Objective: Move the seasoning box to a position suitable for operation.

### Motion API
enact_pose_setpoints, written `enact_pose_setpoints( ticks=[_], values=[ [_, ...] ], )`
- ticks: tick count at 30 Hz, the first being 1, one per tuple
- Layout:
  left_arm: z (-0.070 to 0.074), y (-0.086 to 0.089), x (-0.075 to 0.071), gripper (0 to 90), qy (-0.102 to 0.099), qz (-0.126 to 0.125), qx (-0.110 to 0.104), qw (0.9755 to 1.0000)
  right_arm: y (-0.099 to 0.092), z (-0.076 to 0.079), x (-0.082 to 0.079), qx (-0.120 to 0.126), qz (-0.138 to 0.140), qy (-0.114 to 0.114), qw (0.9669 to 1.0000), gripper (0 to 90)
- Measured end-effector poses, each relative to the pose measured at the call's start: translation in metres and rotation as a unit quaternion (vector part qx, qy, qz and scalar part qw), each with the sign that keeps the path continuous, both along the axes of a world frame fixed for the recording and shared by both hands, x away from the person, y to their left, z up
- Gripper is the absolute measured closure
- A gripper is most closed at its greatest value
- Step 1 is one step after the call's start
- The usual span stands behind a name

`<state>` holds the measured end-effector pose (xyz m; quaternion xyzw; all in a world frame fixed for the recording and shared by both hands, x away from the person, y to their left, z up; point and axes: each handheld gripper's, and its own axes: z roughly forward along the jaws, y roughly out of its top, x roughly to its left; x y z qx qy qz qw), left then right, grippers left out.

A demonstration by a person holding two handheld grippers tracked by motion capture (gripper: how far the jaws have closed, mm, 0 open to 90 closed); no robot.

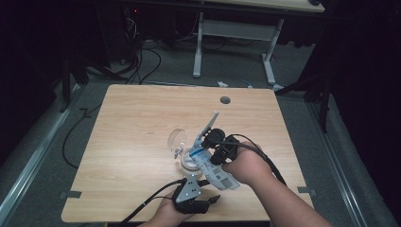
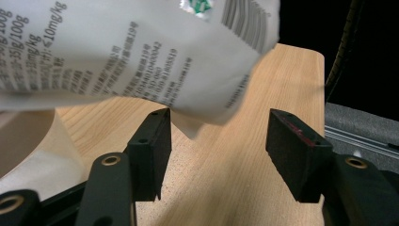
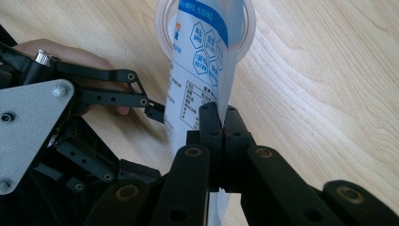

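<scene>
Pouring from the white printed plastic sachet with the blue band (image 3: pixel 197 70) is judged to be the step in hand: its mouth is tipped into the clear round cup (image 1: pixel 189 161) on the light wooden table (image 1: pixel 132 142), so the sachet is best kept steeply tilted and centred over the rim while the contents run out. The sachet's lower end is clamped between the closed jaws of the right gripper (image 3: pixel 222 123). The left gripper (image 2: pixel 216 141) stands released, jaws apart, with the sachet's corner just above them and untouched. The sachet's mouth inside the cup rim is shown in the right gripper view, whereas the clear gap under the sachet is shown in the left gripper view.
</scene>
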<state>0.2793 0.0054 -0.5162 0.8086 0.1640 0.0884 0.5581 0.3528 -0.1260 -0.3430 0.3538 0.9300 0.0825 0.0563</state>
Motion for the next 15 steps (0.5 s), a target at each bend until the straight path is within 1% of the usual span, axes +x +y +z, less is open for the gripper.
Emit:
enact_pose_setpoints(
  ticks=[5, 8, 12, 15],
  values=[
    [0.0, 0.001, 0.0, 41.0, -0.001, 0.0, -0.001, 1.0, 0.0, 0.001, 0.0, 0.001, 0.001, -0.001, 1.0, 90.0],
    [0.001, 0.002, 0.001, 41.0, -0.001, 0.003, -0.005, 1.0, 0.0, 0.001, 0.0, 0.003, 0.002, 0.0, 1.0, 89.9],
    [0.001, 0.006, 0.001, 41.1, -0.002, 0.003, 0.0, 1.0, 0.0, 0.001, 0.0, 0.004, 0.002, 0.001, 1.0, 89.9],
    [-0.001, 0.01, 0.0, 41.1, -0.005, 0.005, 0.005, 1.0, 0.0, 0.002, 0.001, 0.005, 0.005, 0.0, 1.0, 89.9]
  ],
)
